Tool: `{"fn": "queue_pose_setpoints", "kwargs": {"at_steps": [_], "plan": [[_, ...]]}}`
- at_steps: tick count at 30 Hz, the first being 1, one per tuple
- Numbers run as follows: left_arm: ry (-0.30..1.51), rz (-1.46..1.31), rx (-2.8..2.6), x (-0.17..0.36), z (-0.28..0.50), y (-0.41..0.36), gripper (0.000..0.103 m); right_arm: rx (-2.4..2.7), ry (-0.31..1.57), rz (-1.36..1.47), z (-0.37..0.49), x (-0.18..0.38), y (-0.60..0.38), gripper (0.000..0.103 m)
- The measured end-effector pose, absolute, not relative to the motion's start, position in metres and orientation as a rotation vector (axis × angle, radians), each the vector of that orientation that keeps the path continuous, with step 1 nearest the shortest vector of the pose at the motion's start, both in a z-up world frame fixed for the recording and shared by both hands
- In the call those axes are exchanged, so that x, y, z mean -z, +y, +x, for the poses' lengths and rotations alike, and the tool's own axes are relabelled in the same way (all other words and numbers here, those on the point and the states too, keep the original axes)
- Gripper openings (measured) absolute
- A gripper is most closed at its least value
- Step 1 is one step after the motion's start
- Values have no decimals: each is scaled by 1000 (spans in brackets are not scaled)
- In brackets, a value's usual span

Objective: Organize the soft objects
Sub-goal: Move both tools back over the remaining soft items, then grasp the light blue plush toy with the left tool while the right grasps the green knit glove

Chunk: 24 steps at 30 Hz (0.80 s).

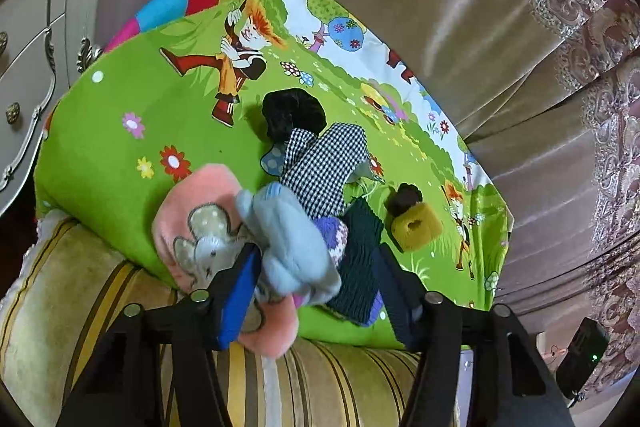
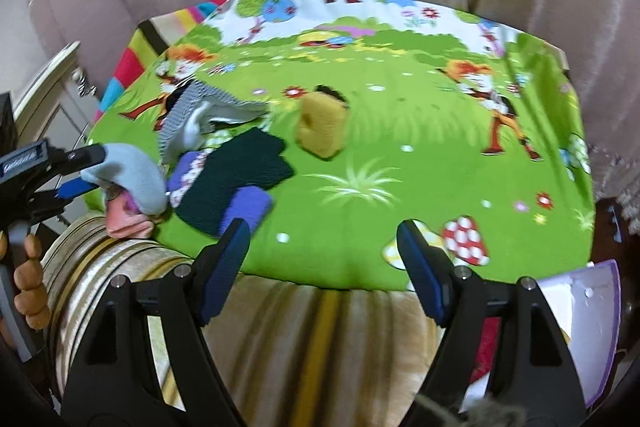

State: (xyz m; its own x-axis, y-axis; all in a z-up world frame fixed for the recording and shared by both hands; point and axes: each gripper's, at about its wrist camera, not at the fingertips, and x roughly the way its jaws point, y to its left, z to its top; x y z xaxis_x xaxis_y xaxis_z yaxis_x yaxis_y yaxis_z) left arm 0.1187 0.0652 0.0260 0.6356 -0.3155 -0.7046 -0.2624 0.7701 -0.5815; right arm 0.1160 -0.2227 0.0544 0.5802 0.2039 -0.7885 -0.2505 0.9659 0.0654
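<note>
A pile of soft things lies at the near left of a green cartoon-print cloth [image 1: 132, 147]: a pink plush piece with a grey elephant [image 1: 200, 235], a light blue sock [image 1: 292, 247], a checked cloth [image 1: 324, 171], a dark green knit sock with purple cuff [image 1: 356, 267], a black scrunchie [image 1: 294, 113] and a yellow scrunchie [image 1: 416, 227]. My left gripper [image 1: 320, 287] stands wide open around the blue sock and the dark knit sock. My right gripper [image 2: 324, 259] is open and empty at the cloth's near edge [image 2: 360, 259]; the yellow scrunchie [image 2: 322, 125] lies beyond it.
The cloth covers a raised surface over a striped gold cushion [image 1: 280, 387]. A white carved cabinet [image 1: 36, 67] stands at the left. Satin curtains [image 1: 480, 27] hang behind. A white and purple box [image 2: 580, 307] sits at the lower right.
</note>
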Motion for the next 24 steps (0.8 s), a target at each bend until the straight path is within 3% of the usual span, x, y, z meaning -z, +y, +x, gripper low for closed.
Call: {"fn": "queue_pose_setpoints", "kwargs": {"at_steps": [10, 24], "plan": [[911, -765, 94, -6, 133, 69, 20, -348, 968, -89, 139, -33, -165, 79], [763, -851, 207, -8, 125, 83, 14, -339, 1089, -60, 181, 4, -116, 79]]}}
